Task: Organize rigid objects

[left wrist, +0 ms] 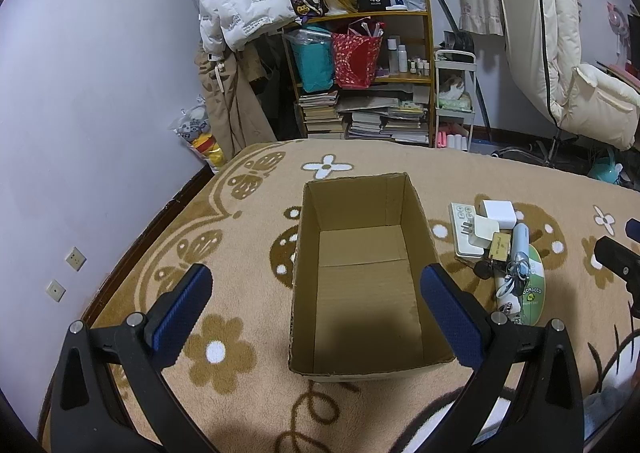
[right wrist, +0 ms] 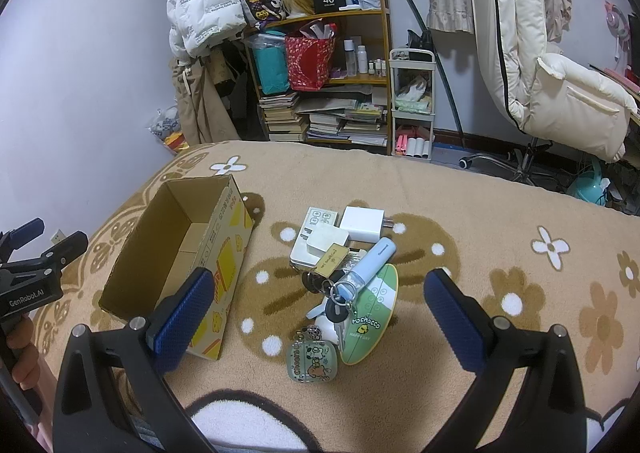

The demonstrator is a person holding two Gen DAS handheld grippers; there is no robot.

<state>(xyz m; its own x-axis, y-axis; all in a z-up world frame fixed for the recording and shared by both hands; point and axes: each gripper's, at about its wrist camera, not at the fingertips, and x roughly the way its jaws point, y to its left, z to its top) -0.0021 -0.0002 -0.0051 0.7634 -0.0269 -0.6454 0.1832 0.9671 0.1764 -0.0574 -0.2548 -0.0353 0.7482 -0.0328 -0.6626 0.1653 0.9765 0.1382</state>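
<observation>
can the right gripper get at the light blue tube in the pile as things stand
Probably yes. The right gripper is open and faces the pile, and the light blue tube lies on top, resting on the green fan. Only the keys tangled at its near end might drag along.

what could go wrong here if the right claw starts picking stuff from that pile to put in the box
1. The keys, the light blue tube and the charm look joined on rings, so lifting one may drag the rest.
2. The white charger and the one with prongs lie stacked on the flat white panel; a grab could knock them off.
3. The cardboard box sits on soft blanket and may shift if bumped.
</observation>
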